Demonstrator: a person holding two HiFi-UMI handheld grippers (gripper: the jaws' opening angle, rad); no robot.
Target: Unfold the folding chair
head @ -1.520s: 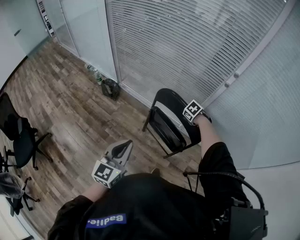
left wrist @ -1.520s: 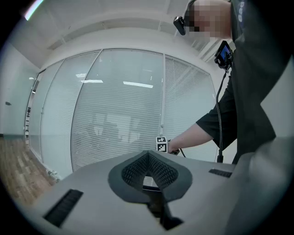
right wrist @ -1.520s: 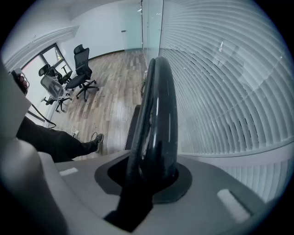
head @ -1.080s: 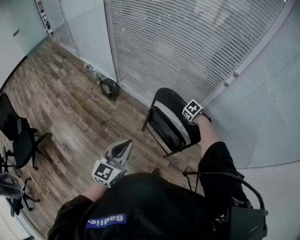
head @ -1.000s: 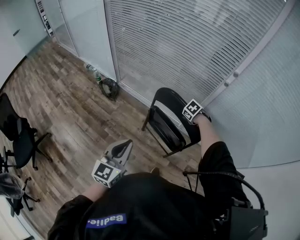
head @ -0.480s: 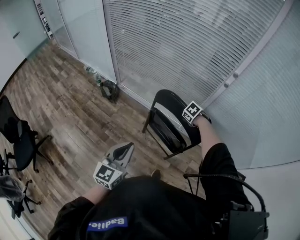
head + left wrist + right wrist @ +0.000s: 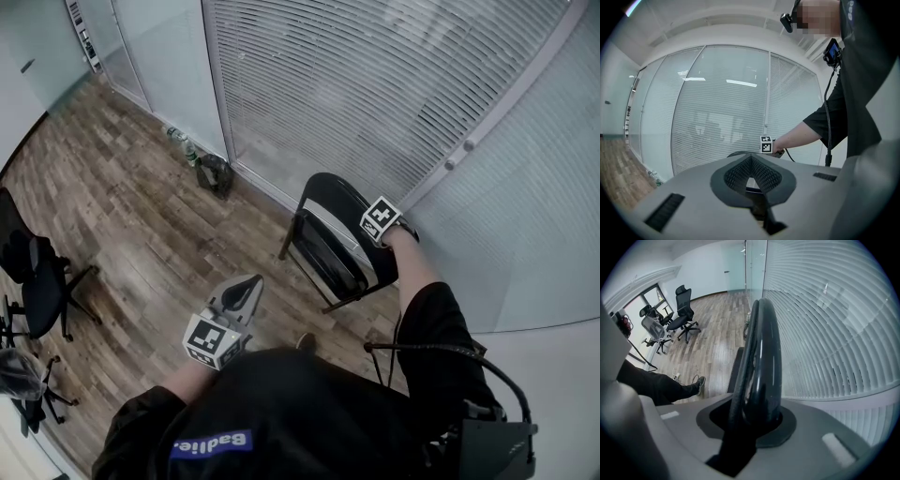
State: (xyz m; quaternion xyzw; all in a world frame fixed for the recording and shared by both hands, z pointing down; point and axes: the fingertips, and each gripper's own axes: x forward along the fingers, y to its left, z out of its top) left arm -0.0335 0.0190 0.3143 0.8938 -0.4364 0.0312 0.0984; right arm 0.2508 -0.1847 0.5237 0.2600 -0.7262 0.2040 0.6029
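Clamping the curved top rail of the black metal folding chair point(image 7: 330, 251), the right gripper point(image 7: 382, 225) points steeply down, its jaws part-way apart around the glossy backrest. The chair stands folded on the brown wood-plank floor point(image 7: 141, 216), just beside the glass wall with white slatted blinds point(image 7: 356, 84). The left gripper point(image 7: 246, 291) is closed on nothing and held near the person's waist, well apart from the chair.

Likely risks: the smooth rail could slip through the 1 grip, the feet could skid on the planks, or the frame could swing into the glass if pulled without the seat being steadied.

Compared with the earlier frames, the chair is no further unfolded, and both grippers have barely shifted.
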